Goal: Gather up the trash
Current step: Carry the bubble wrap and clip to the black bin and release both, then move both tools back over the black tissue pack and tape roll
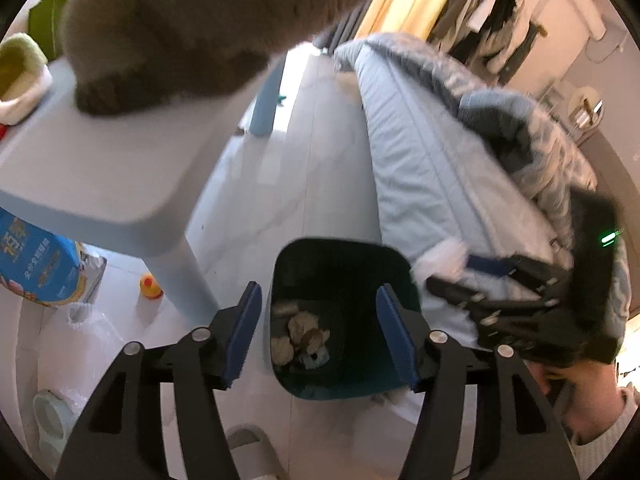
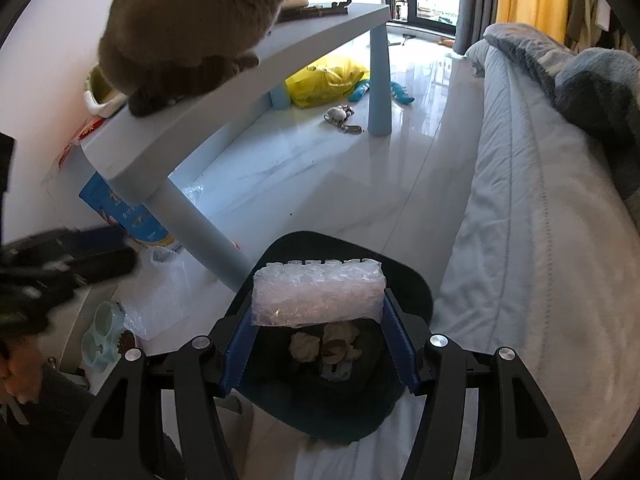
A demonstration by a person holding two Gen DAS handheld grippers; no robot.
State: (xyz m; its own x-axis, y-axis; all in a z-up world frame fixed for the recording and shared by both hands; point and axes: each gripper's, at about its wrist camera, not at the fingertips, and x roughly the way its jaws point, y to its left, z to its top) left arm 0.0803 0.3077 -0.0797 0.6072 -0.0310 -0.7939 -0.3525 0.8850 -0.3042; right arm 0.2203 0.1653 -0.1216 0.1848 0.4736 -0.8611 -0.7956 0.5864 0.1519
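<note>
A roll of clear bubble wrap [image 2: 318, 294] is gripped across its width between the blue-padded fingers of the right gripper [image 2: 318, 344] and held directly above the dark teal plastic waste bin [image 2: 412, 280], so that a release would drop it inside, where crumpled paper scraps [image 2: 324, 346] are already gathered. The left gripper [image 1: 320, 336] is held spread and empty over the same bin; a white scrap near the blurred right gripper in that view is possibly tissue
</note>
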